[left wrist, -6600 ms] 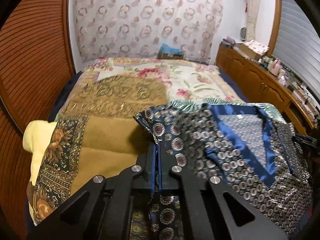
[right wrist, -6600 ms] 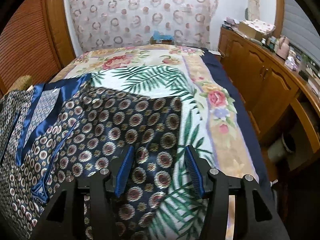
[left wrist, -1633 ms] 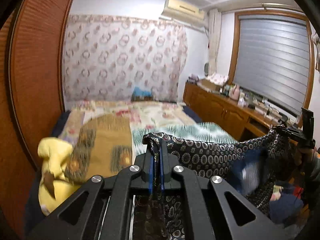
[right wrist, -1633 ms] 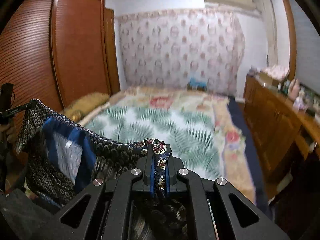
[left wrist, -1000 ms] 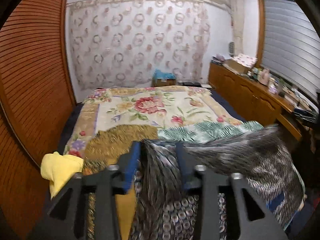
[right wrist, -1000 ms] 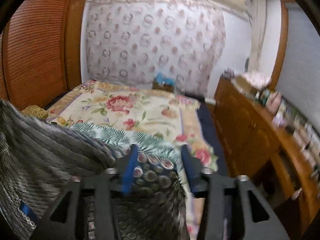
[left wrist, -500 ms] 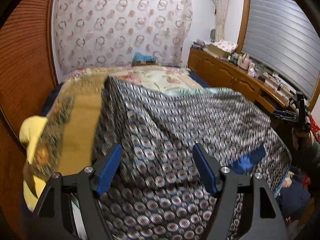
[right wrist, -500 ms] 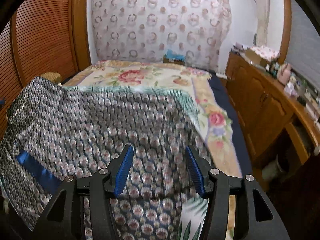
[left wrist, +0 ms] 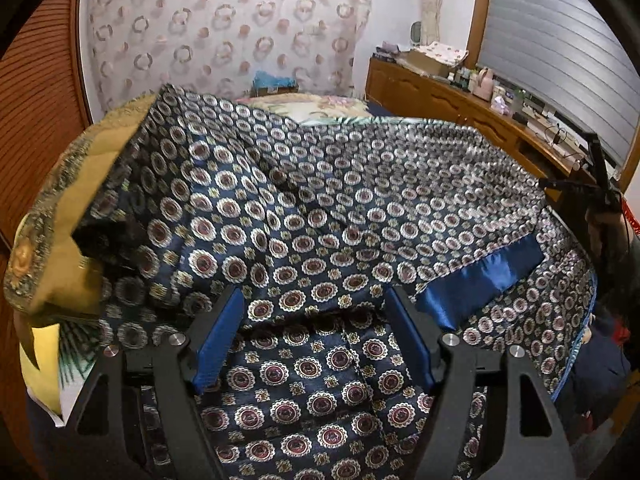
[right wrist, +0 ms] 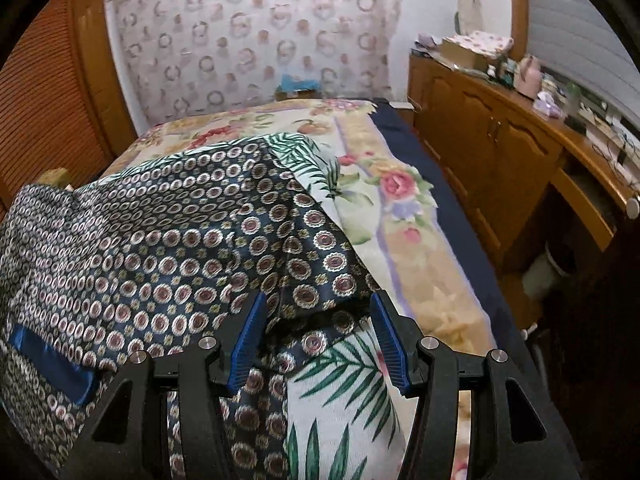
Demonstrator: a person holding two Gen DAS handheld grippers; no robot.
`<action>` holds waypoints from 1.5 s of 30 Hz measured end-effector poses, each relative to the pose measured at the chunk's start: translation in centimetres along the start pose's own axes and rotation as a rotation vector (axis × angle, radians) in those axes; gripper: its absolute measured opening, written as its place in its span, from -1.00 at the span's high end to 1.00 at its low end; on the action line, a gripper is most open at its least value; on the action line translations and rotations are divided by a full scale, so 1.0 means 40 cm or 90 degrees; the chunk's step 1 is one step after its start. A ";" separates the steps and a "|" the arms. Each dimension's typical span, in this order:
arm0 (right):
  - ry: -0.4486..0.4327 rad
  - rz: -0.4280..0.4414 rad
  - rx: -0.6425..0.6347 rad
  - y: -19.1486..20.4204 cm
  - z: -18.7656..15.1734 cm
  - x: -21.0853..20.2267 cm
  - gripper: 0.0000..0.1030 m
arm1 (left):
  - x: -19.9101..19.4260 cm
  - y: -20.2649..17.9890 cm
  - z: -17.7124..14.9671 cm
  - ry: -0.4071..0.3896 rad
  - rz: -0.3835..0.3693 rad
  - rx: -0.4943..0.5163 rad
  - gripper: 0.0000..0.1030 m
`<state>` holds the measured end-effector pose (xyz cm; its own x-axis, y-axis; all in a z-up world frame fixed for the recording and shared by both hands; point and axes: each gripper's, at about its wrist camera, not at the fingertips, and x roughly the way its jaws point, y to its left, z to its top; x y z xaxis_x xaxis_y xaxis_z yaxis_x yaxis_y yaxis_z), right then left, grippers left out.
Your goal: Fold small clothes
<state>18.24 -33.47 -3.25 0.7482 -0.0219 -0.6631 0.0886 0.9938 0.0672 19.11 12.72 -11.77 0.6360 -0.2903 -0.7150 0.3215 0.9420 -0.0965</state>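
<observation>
A dark blue garment [left wrist: 320,216] printed with round medallions lies spread over the bed, billowed and creased, with a plain blue satin band [left wrist: 480,280] showing at its right. My left gripper [left wrist: 316,312] hangs open just above the garment's near part; cloth shows between the blue pads [left wrist: 216,340] but they do not press it. In the right wrist view the same garment [right wrist: 160,248] covers the left half of the bed. My right gripper [right wrist: 316,320] is open over its right edge, where the fabric meets the leaf-print bedspread [right wrist: 340,380].
The bed carries a floral and leaf-print bedspread [right wrist: 384,200] and a mustard patterned blanket [left wrist: 60,208] at the left, with a yellow cloth [left wrist: 40,360] below it. A wooden cabinet [right wrist: 500,140] with clutter runs along the right. A sliding wooden door [left wrist: 36,100] stands at the left.
Both grippers let go of the lifted garment and opened. The garment dropped onto the bed and has settled lower since half a second ago; both grippers sank toward it.
</observation>
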 end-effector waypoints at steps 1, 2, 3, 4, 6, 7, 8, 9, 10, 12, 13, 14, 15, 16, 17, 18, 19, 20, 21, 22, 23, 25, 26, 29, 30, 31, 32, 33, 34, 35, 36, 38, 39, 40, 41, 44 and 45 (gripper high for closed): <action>0.003 0.002 0.006 0.005 0.010 0.019 -0.09 | 0.011 -0.001 -0.003 0.007 0.002 0.001 -0.44; 0.006 0.003 0.011 0.004 0.016 0.030 -0.09 | 0.018 0.000 -0.006 0.013 0.002 0.001 -0.45; 0.009 0.004 0.013 0.006 0.012 0.052 -0.09 | 0.027 0.001 -0.009 0.021 -0.001 -0.001 -0.45; 0.013 0.005 0.015 0.003 0.018 0.067 -0.09 | 0.041 0.002 -0.013 0.037 -0.007 -0.003 -0.46; 0.025 0.003 0.015 0.003 0.027 0.088 -0.09 | 0.058 -0.008 -0.020 0.048 -0.006 0.010 -0.50; 0.032 0.001 0.014 0.006 0.029 0.101 -0.09 | 0.062 -0.015 -0.021 0.051 0.002 0.022 -0.52; 0.037 -0.001 0.012 0.006 0.033 0.108 -0.09 | 0.065 -0.025 -0.023 0.052 0.013 0.035 -0.52; 0.040 -0.002 0.010 0.007 0.037 0.116 -0.09 | 0.068 -0.031 -0.024 0.052 0.021 0.042 -0.53; 0.043 -0.002 0.006 0.006 0.036 0.111 -0.08 | 0.070 -0.038 -0.025 0.055 0.029 0.049 -0.54; 0.049 0.000 -0.004 0.008 0.036 0.123 -0.08 | 0.075 -0.047 -0.025 0.061 0.026 0.060 -0.67; 0.052 -0.001 -0.012 0.013 0.036 0.130 -0.08 | 0.076 -0.049 -0.025 0.062 0.025 0.063 -0.73; 0.054 -0.001 -0.019 0.018 0.036 0.134 -0.04 | 0.078 -0.052 -0.025 0.063 0.024 0.064 -0.76; 0.051 0.011 -0.028 0.021 0.037 0.133 0.16 | 0.083 -0.052 -0.024 0.064 0.024 0.065 -0.77; 0.049 0.005 -0.036 0.025 0.036 0.128 0.25 | 0.083 -0.052 -0.024 0.065 0.024 0.064 -0.78; 0.046 -0.004 -0.046 0.033 0.036 0.129 0.34 | 0.083 -0.053 -0.024 0.065 0.024 0.064 -0.78; 0.043 -0.002 -0.054 0.036 0.037 0.126 0.77 | 0.084 -0.053 -0.022 0.065 0.024 0.065 -0.78; 0.048 0.020 -0.056 0.038 0.039 0.126 0.93 | 0.084 -0.053 -0.021 0.065 0.024 0.065 -0.78; 0.042 0.017 -0.059 0.040 0.039 0.120 0.93 | 0.083 -0.053 -0.020 0.065 0.023 0.065 -0.79; 0.034 0.010 -0.067 0.045 0.039 0.113 0.93 | 0.083 -0.054 -0.021 0.065 0.024 0.065 -0.79; 0.028 0.019 -0.072 0.050 0.038 0.108 0.94 | 0.085 -0.056 -0.020 0.065 0.024 0.066 -0.79; 0.024 0.028 -0.070 0.054 0.035 0.102 0.94 | 0.084 -0.055 -0.020 0.065 0.024 0.066 -0.79; 0.011 0.045 -0.065 0.065 0.028 0.084 0.94 | 0.082 -0.053 -0.022 0.065 0.024 0.066 -0.79; 0.005 0.056 -0.062 0.070 0.023 0.073 0.94 | 0.082 -0.053 -0.023 0.065 0.023 0.067 -0.79; -0.006 0.086 -0.046 0.087 0.001 0.057 0.94 | 0.083 -0.052 -0.023 0.065 0.023 0.068 -0.79; -0.008 0.089 -0.044 0.090 -0.009 0.057 0.94 | 0.084 -0.052 -0.022 0.065 0.023 0.067 -0.79; -0.007 0.091 -0.045 0.095 -0.020 0.061 0.94 | 0.083 -0.053 -0.020 0.066 0.023 0.069 -0.79; -0.005 0.090 -0.048 0.098 -0.029 0.066 0.94 | 0.082 -0.052 -0.019 0.067 0.022 0.069 -0.79; -0.002 0.085 -0.052 0.103 -0.038 0.074 0.94 | 0.082 -0.052 -0.020 0.067 0.022 0.068 -0.79; 0.001 0.079 -0.054 0.104 -0.046 0.082 0.94 | 0.080 -0.050 -0.020 0.069 0.025 0.067 -0.78; 0.003 0.075 -0.055 0.102 -0.053 0.087 0.94 | 0.077 -0.048 -0.020 0.069 0.027 0.065 -0.79; 0.004 0.071 -0.055 0.099 -0.056 0.093 0.94 | 0.075 -0.047 -0.022 0.069 0.030 0.062 -0.78; 0.003 0.070 -0.051 0.093 -0.054 0.098 0.94 | 0.057 -0.041 -0.024 0.061 0.032 0.057 -0.69; 0.002 0.068 -0.049 0.088 -0.056 0.098 0.94 | 0.044 -0.038 -0.026 0.053 0.031 0.054 -0.68; 0.003 0.066 -0.049 0.094 -0.057 0.096 0.94 | 0.027 -0.033 -0.023 0.040 0.033 0.050 -0.67; 0.003 0.064 -0.051 0.098 -0.060 0.094 0.94 | 0.000 -0.026 -0.021 0.020 0.037 0.042 -0.65; 0.004 0.054 -0.059 0.116 -0.056 0.094 0.94 | -0.061 -0.001 -0.013 -0.022 0.041 0.019 -0.56; 0.004 0.051 -0.061 0.118 -0.058 0.094 0.94 | -0.072 0.006 -0.009 -0.030 0.046 0.013 -0.53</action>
<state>19.94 -28.63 -7.15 0.7466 0.0583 -0.6627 -0.0349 0.9982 0.0485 17.09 13.83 -9.98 0.6905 -0.2292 -0.6860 0.2870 0.9574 -0.0310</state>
